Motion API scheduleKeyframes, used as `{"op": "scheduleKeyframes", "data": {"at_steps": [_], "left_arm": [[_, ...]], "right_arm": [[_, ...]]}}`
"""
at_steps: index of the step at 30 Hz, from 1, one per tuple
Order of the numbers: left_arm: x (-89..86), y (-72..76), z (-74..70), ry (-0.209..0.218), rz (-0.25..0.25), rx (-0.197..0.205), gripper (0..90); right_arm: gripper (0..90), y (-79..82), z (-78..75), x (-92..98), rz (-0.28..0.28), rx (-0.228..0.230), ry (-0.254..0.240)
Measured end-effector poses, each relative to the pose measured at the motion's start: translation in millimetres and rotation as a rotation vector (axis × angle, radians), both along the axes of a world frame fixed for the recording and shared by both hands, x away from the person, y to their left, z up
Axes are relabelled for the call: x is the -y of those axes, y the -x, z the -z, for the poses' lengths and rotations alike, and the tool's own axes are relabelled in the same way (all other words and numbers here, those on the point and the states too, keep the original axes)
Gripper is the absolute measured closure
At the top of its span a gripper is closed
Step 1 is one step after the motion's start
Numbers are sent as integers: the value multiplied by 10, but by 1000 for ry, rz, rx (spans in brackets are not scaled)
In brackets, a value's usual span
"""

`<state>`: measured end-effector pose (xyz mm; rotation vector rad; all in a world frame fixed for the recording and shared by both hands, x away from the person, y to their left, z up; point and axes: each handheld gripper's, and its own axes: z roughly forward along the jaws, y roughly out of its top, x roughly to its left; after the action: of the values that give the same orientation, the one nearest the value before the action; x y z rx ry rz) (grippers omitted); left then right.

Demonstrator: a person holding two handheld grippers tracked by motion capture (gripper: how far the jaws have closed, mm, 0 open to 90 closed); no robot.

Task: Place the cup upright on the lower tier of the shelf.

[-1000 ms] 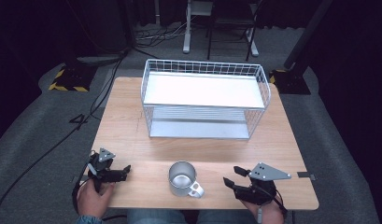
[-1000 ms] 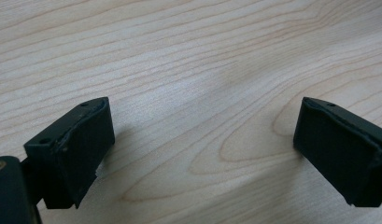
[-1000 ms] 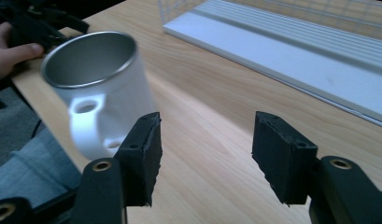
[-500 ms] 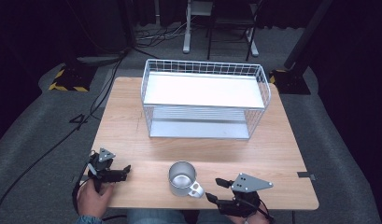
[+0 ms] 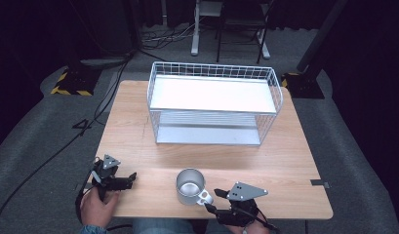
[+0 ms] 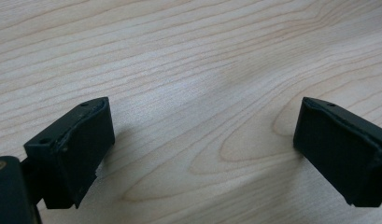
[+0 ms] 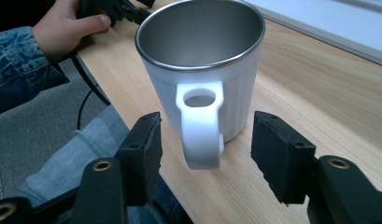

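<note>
Between the spread jaws of the right tool [image 7: 205,154] hangs the handle [image 7: 201,123] of the mug [image 7: 202,70], untouched on either side. Steel-lined, white and ribbed outside, empty: judged rigid, light, likely slick; the handle is the sound hold. Left tool [image 6: 198,154] sits apart, jaws wide over bare wood. The surface [image 5: 285,161] is level woodgrain. Beyond both tools stands a wire rack [image 5: 214,105]; dark room, cables on grey floor [image 5: 36,151].
</note>
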<state>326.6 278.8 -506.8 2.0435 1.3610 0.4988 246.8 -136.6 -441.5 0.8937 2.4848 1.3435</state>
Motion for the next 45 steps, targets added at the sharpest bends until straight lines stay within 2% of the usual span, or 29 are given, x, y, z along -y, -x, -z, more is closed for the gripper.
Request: {"op": "scheduleKeyframes", "data": {"at_steps": [7,22,27,34,41,45], "left_arm": [[0,0,0,0,0,1,56],[0,0,0,1,0,0,56],[0,0,0,1,0,0,56],[0,0,0,0,0,0,56],[0,0,0,0,0,0,56],[0,0,0,0,0,0,56]], "right_arm": [[496,-32,56,-66,0,-11,41],[615,-116,65,-191,-34,-46,88],[627,-122,50,-214,-43,-45,100],[695,-125,35,-241,-45,-37,115],[706,-125,25,-251,-48,-37,122],[709,-115,28,-249,-47,-22,119]]}}
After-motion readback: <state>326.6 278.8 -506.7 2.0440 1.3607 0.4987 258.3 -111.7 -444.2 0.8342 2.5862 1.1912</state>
